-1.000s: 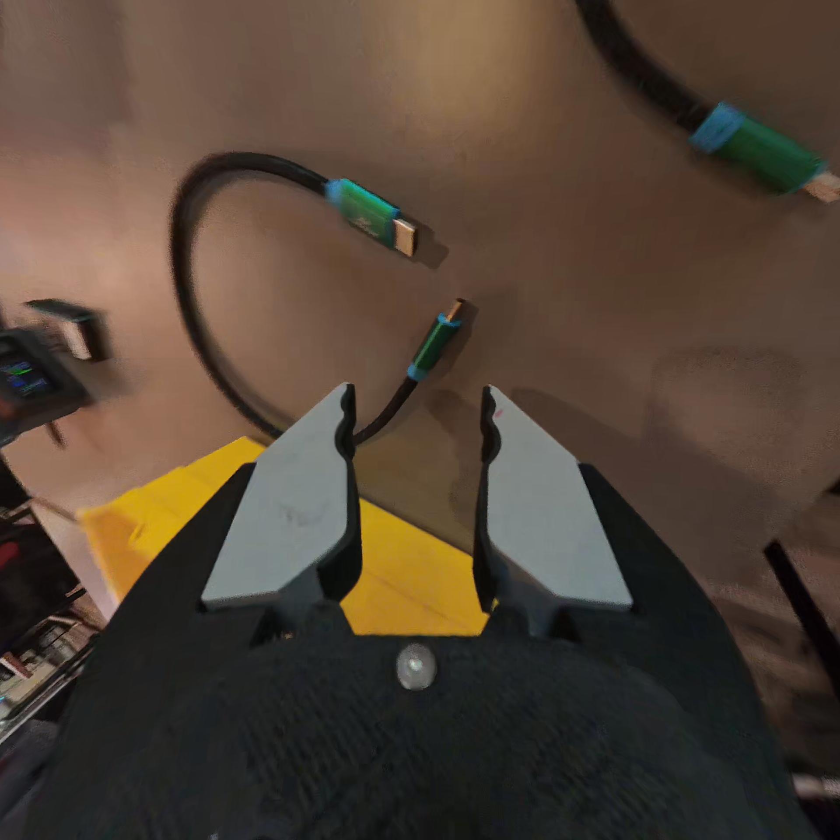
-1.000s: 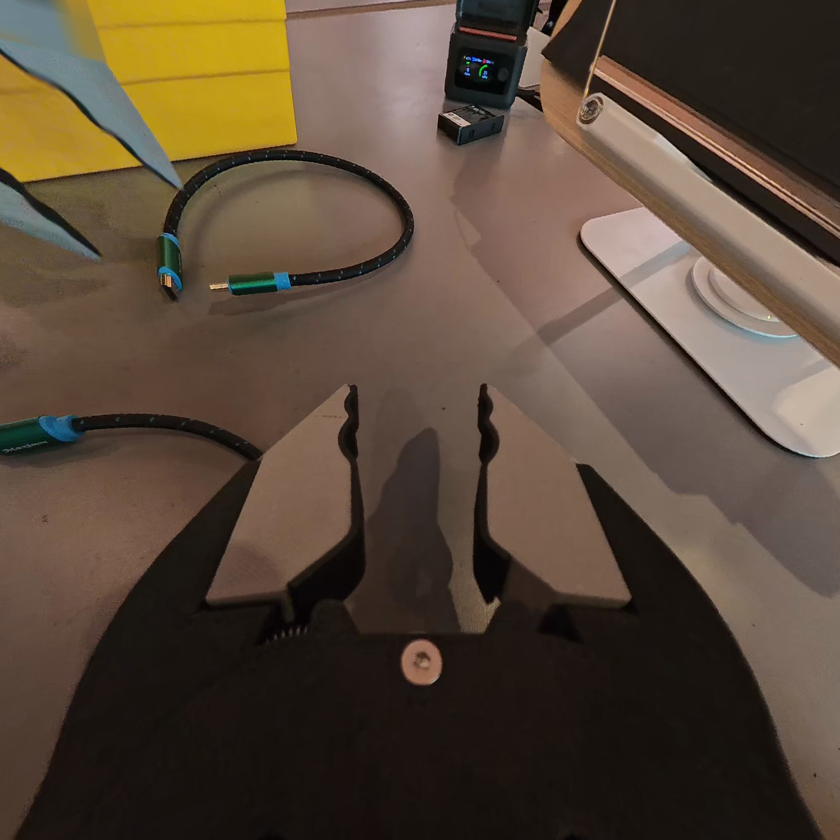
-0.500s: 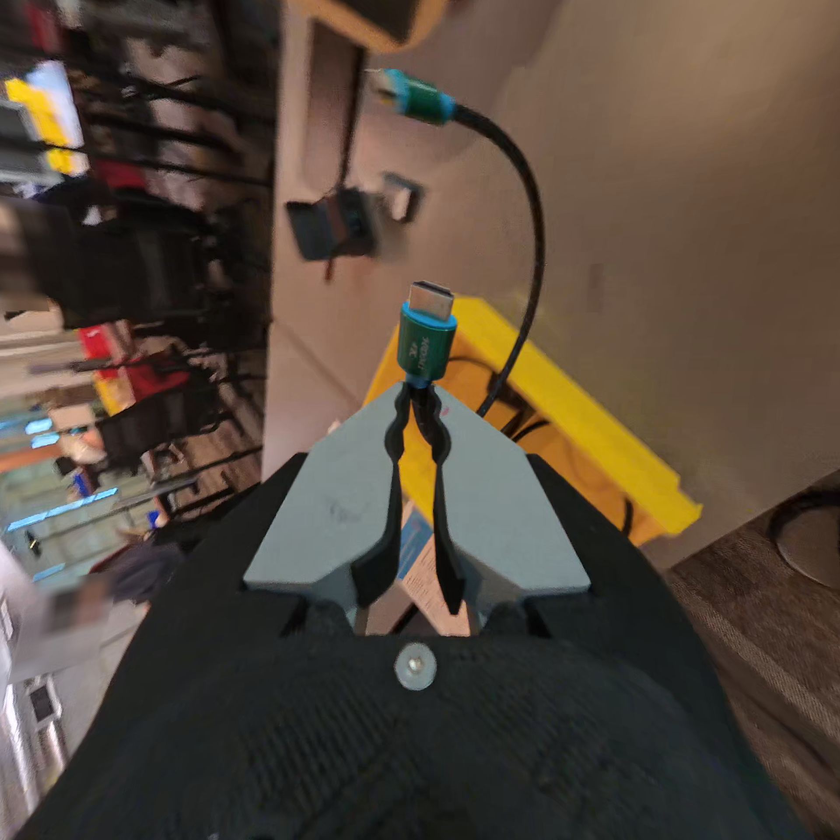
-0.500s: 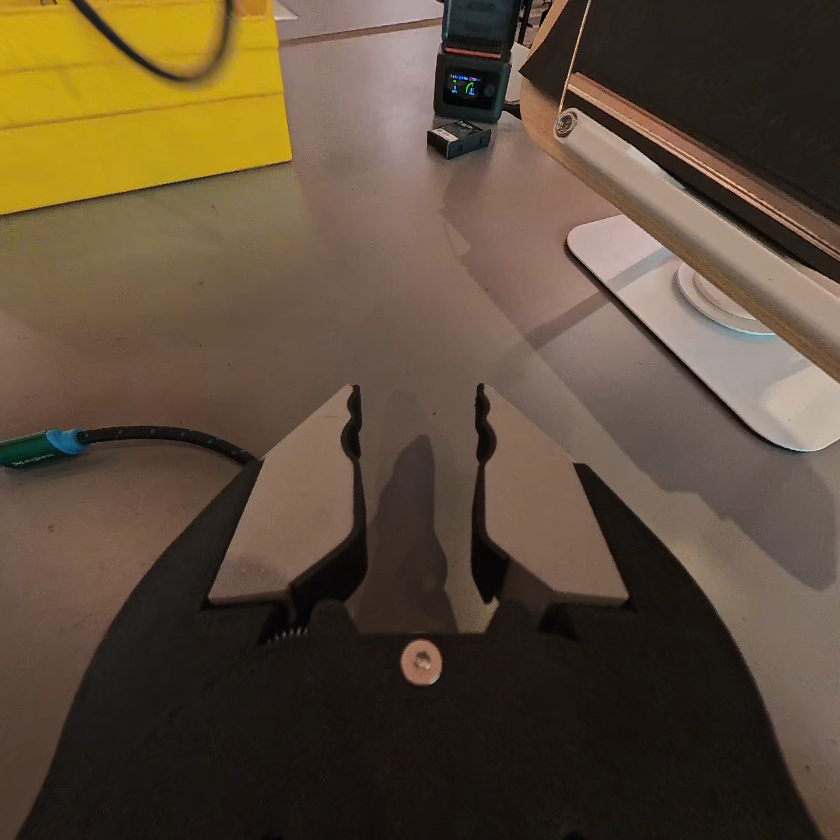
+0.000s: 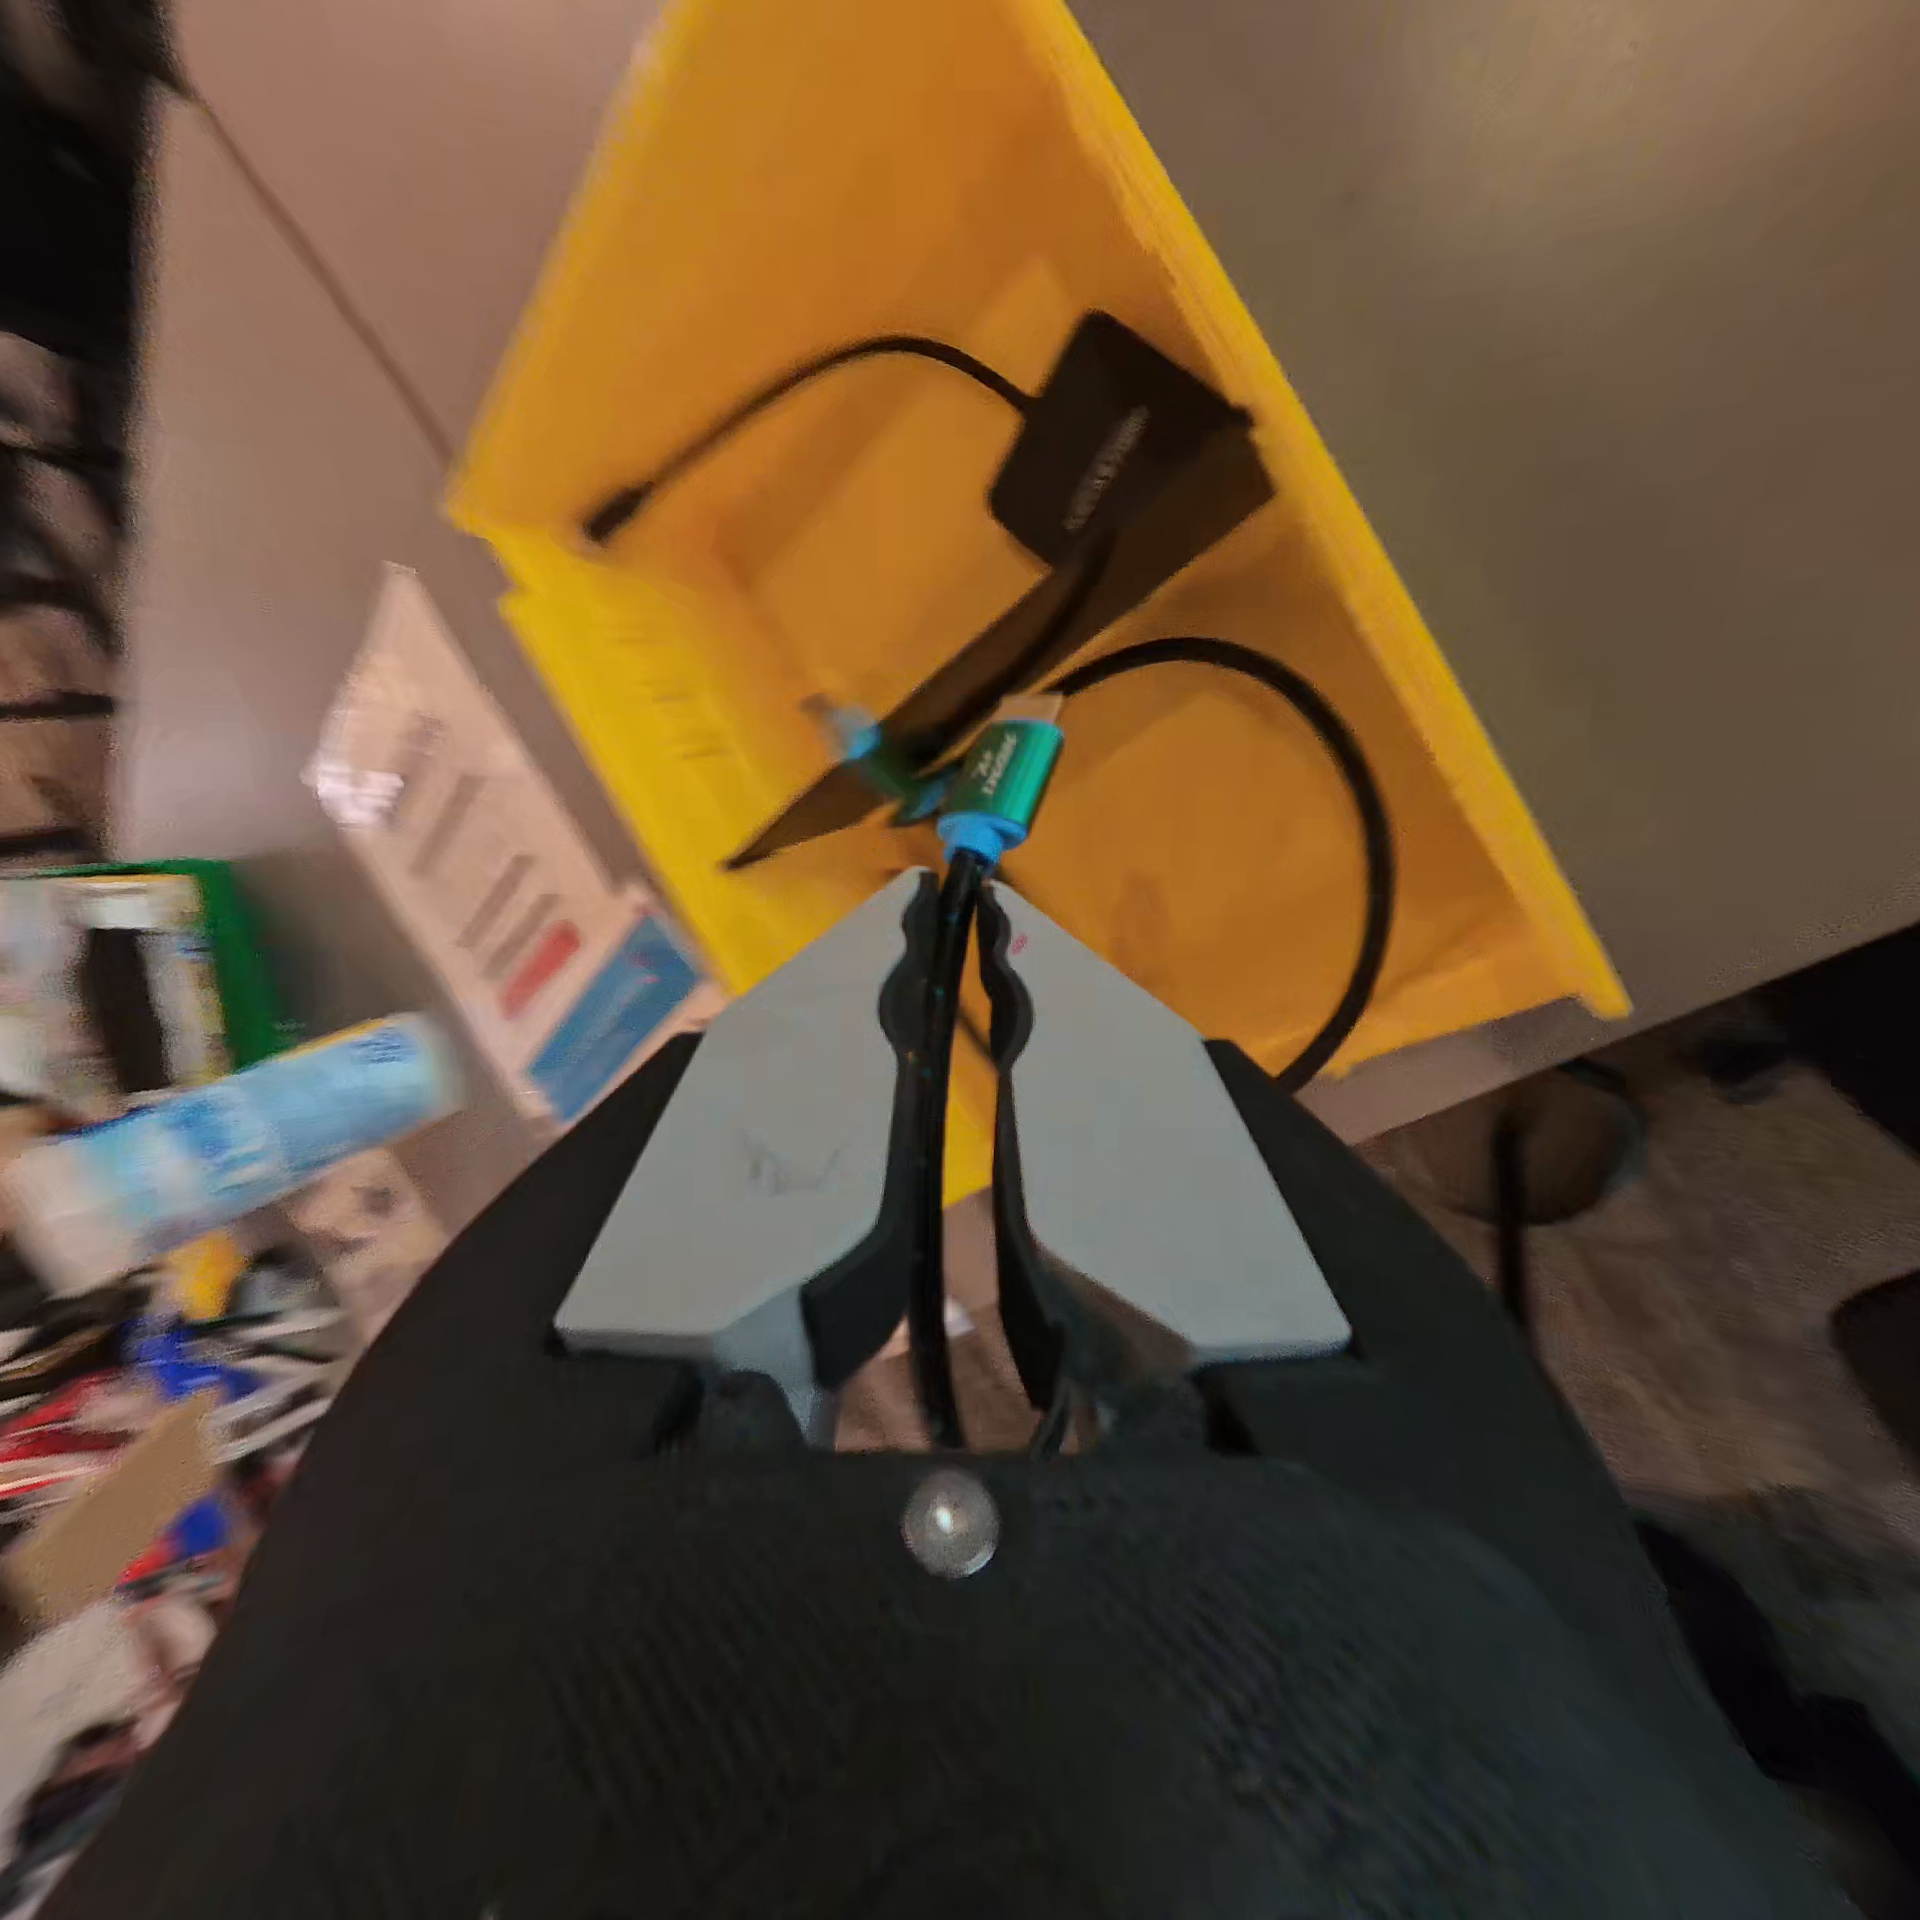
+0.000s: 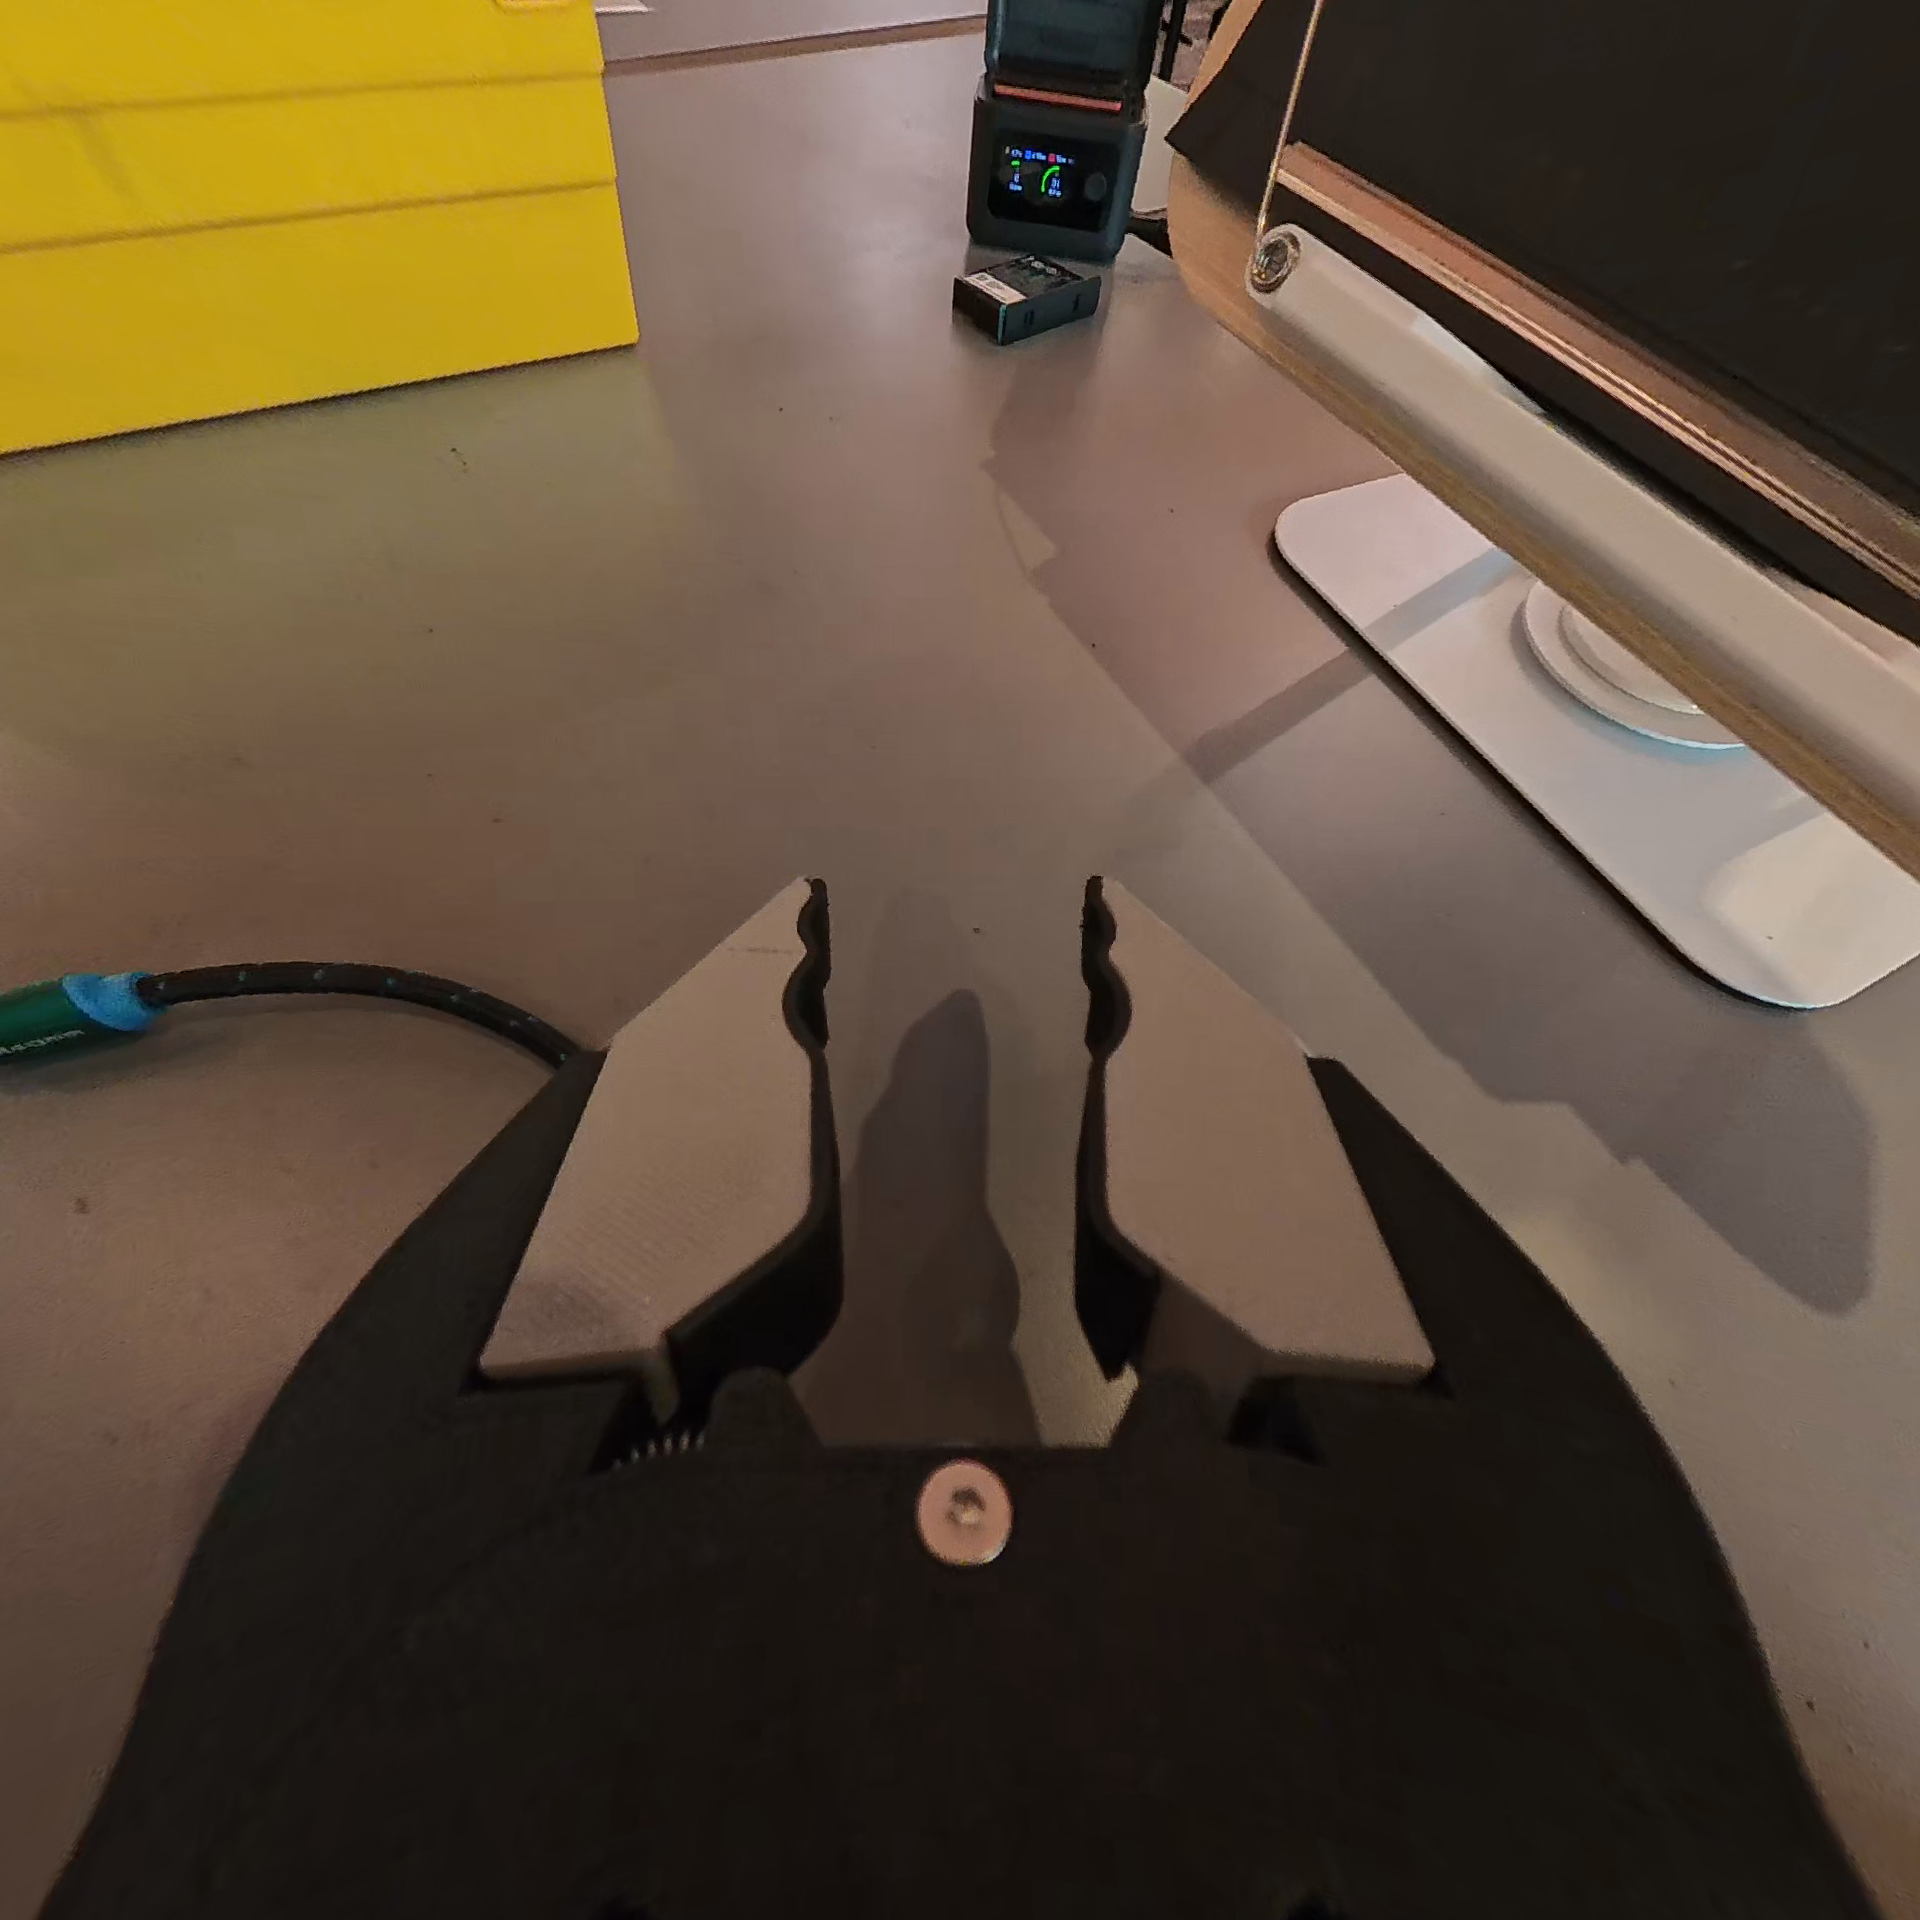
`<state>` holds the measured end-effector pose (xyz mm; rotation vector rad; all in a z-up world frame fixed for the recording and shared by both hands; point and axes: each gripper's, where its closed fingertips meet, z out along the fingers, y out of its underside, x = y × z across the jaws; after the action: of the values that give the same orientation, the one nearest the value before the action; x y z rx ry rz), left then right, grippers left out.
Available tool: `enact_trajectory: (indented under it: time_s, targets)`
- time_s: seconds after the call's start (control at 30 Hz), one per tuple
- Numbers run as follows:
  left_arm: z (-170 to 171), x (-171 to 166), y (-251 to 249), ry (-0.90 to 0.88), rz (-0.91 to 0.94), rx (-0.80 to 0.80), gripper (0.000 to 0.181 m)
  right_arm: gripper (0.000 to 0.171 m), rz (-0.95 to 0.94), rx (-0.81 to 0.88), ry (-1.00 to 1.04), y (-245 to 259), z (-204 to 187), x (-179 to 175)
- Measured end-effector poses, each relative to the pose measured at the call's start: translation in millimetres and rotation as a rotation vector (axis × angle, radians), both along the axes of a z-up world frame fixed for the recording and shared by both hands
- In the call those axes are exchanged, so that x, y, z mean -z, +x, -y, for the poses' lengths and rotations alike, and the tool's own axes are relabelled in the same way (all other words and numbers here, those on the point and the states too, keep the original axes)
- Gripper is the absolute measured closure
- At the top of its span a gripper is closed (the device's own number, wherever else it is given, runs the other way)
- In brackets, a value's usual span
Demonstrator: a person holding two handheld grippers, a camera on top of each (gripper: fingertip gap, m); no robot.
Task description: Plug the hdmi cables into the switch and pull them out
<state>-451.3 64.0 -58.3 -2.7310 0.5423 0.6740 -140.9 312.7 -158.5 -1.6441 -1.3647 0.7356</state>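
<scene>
My left gripper is closed down to a thin gap on a black braided cable, pinched just behind its blue collar, so the green plug sticks out past my fingertips with its metal end pointing away. I hold it over a yellow bin; the rest of the cable loops round to the right inside the bin, and a second green plug shows blurred just left of mine. The black switch lies farther in, toward the bin's far right wall, with its own thin lead curling off to the left. My right gripper hangs low over the grey table, jaws wide apart and empty. Another cable lies on the table at the near left, its green plug at the picture's edge. The bin's side stands far left, a monitor foot to the right.
</scene>
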Motion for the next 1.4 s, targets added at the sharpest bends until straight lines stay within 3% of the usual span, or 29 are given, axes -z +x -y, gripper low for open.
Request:
enact_trajectory:
  time_s: [0.1,0.23,0.33,0.53,0.7,0.83,0.93,1.03,1.2,1.33,1.4]
  targets:
    - [-16,33,15,0.040,0.199,-0.063,0.172,0.125,-0.008,-0.001,-0.012,0,0,-1]
    - [-48,4,29,0.152,0.325,-0.018,0.150,0.125,-0.002,-0.005,-0.011,0,0,0]
    - [-55,-19,7,0.177,0.255,-0.054,0.129,0.124,-0.005,-0.010,-0.009,-1,2,-2]
    - [-65,-41,-20,0.235,0.256,-0.052,0.129,0.124,-0.010,-0.036,-0.024,-4,11,-3]
    - [-83,-32,11,0.152,0.448,0.115,0.127,0.118,0.002,-0.099,-0.036,-8,30,-3]
    - [-106,-10,5,0.052,0.510,0.137,0.115,0.115,0.010,-0.149,-0.044,-11,47,-4]
    - [-131,25,-31,0.001,0.329,0.210,0.113,0.114,0.017,-0.167,-0.046,-14,52,-2]
    - [-148,61,-52,-0.057,0.128,0.432,0.111,0.114,0.025,-0.176,-0.030,-16,52,0]
    - [-149,111,-71,-0.164,-0.225,0.784,0.144,0.115,0.045,-0.180,0.013,-16,49,5]
    - [-161,136,-83,-0.071,-0.404,0.857,0.179,0.115,0.030,-0.176,-0.022,-19,48,5]
    - [-164,138,-85,-0.050,-0.462,0.899,0.181,0.115,0.029,-0.177,-0.053,-19,47,8]
